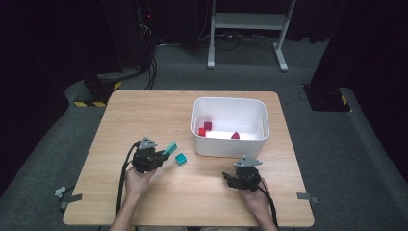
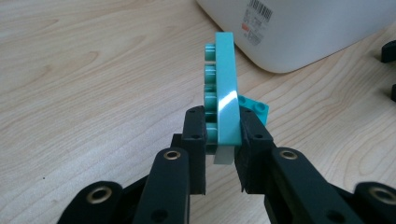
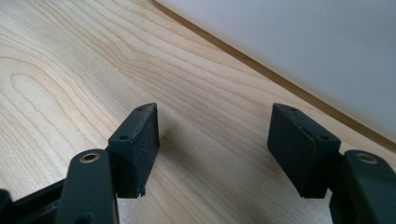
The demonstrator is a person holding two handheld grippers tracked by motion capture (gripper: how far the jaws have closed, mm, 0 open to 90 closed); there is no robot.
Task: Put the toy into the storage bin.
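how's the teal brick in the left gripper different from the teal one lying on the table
The long teal brick is a flat, several-stud plate; the small teal block is short and chunky. The long brick is clamped on edge in the left gripper, off the table; the small block lies loose on the table, ungripped. Both are the same teal studded plastic.

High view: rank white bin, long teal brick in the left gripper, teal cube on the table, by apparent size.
1. white bin, by far the largest.
2. long teal brick, partly hidden by the left gripper.
3. teal cube, close to the brick's visible part, so this order is unsure.
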